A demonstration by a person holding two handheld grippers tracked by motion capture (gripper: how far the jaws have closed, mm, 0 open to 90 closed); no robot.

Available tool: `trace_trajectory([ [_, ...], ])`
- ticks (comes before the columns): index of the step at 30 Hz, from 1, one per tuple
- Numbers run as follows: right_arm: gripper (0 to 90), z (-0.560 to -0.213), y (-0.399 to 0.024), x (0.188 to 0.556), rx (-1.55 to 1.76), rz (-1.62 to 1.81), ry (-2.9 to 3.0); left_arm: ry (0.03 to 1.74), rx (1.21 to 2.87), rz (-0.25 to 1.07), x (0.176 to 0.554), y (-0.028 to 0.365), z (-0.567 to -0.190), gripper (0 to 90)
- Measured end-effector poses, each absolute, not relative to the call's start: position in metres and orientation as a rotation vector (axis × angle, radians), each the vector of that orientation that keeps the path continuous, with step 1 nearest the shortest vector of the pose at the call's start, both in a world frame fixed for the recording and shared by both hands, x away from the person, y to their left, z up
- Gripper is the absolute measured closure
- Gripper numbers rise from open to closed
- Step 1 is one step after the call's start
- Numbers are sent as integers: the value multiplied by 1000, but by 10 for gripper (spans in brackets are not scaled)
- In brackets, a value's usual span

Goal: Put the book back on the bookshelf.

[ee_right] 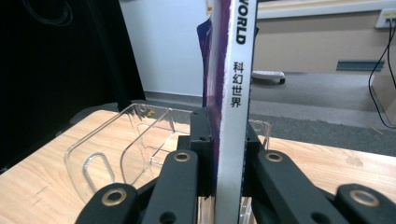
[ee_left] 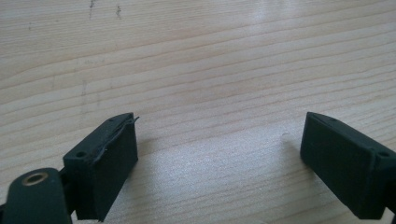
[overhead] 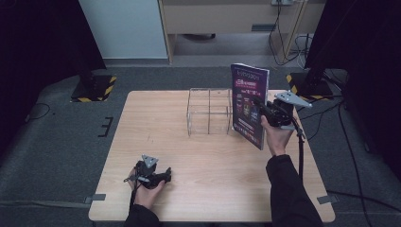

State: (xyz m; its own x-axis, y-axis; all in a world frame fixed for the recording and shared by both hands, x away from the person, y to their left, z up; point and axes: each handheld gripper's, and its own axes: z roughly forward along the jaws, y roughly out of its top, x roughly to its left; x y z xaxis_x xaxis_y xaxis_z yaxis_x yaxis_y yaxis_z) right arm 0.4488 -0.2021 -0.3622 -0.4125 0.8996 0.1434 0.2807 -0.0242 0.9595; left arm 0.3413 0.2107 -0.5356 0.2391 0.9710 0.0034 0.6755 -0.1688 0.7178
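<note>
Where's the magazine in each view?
High view: magazine upright right of centre, clamped by the right hand-held gripper, beside the clear rack.
Left gripper view: wooden table, open jaws.
Right gripper view: spine upright at centre between the jaws.
Shared landmark: the clear rack.

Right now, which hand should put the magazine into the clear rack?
The right. The right gripper is already shut on the magazine, holding it upright just beside the clear rack. The left gripper sits open and empty low on the table, far from both.
</note>
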Motion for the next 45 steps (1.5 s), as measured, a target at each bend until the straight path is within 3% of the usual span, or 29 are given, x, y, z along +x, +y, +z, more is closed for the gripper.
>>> trace_trajectory([
  [23, 829, -386, -184, 478, 1280, 1418, 1694, 1501, 1921, 639, 342, 211, -536, 101],
  [45, 827, -393, -188, 457, 1254, 1410, 1725, 1501, 1921, 639, 341, 211, -536, 101],
])
